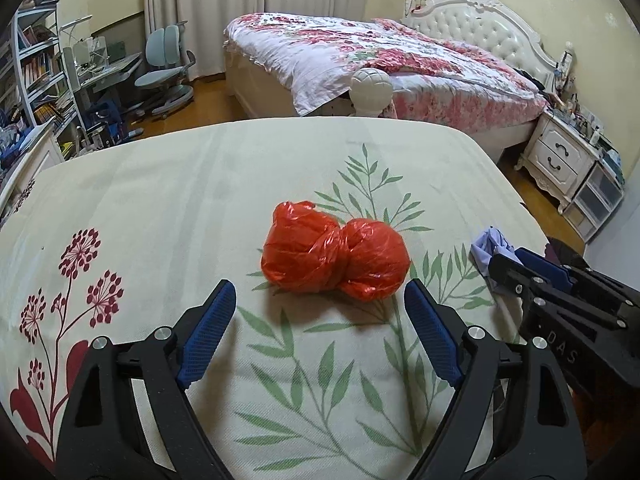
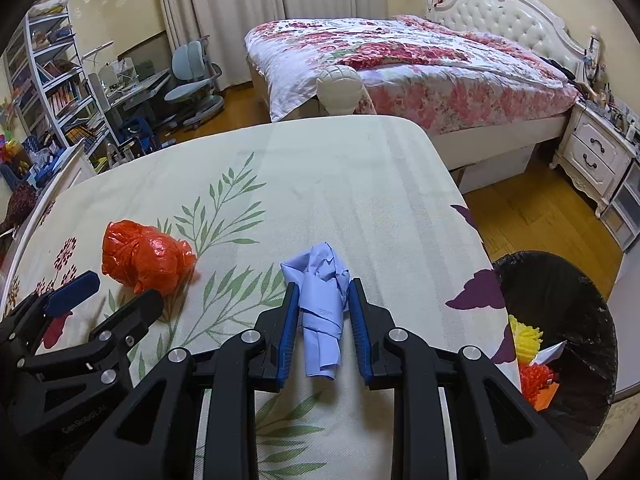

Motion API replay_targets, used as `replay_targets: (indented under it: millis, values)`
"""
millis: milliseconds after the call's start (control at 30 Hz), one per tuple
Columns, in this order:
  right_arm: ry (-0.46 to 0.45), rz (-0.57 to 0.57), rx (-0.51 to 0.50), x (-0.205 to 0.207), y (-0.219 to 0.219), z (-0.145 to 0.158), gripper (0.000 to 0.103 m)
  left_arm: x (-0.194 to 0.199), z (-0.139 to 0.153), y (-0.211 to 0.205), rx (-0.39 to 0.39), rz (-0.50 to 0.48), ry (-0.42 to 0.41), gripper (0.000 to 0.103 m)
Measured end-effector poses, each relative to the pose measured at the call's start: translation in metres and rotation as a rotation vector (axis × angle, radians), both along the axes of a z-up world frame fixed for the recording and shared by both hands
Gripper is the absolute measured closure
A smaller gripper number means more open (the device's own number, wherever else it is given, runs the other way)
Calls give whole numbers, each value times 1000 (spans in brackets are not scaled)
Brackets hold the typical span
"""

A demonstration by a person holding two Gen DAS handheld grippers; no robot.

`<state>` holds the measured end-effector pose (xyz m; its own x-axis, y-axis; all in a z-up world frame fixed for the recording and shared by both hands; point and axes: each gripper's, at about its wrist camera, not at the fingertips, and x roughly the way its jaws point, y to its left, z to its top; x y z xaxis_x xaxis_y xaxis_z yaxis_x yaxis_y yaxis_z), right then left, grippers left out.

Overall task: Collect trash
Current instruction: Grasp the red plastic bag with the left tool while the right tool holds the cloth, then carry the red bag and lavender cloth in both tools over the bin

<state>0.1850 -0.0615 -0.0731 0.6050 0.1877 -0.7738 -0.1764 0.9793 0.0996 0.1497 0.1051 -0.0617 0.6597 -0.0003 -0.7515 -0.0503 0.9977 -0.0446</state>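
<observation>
Floral bedding (image 2: 340, 184) fills both views, bin (image 2: 560, 320) at lower right. Your right gripper (image 2: 323, 304) jaws pinch the blue wad (image 2: 322, 308): lift it binward, I'd say. Your left gripper (image 1: 320, 304) jaws gape before the red bag (image 1: 334, 254), centre frame, untouched.

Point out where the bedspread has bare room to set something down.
Bare: the far stretch beyond the red bag and blue wad toward the mattress's far edge. Crowded: the near strip, where both grippers work.
</observation>
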Motion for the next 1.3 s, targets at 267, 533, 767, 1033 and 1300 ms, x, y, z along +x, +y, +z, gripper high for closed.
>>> replay_targets:
  millis: [267, 533, 767, 1033, 1300]
  values:
    - [1, 9, 15, 1, -4, -1, 77, 18, -6, -3, 19, -5, 38, 15]
    - [-3, 6, 18, 0, -4, 0, 77, 12, -8, -9, 24, -50, 35, 38]
    - [-31, 0, 30, -13, -7, 12, 77, -4, 1, -13, 42, -52, -11, 40]
    - [-69, -44, 27, -36, -31, 23, 77, -28, 8, -28, 4, -81, -22, 40]
    - [-99, -162, 15, -63, -91, 30, 77, -47, 19, -67, -28, -165, -50, 40]
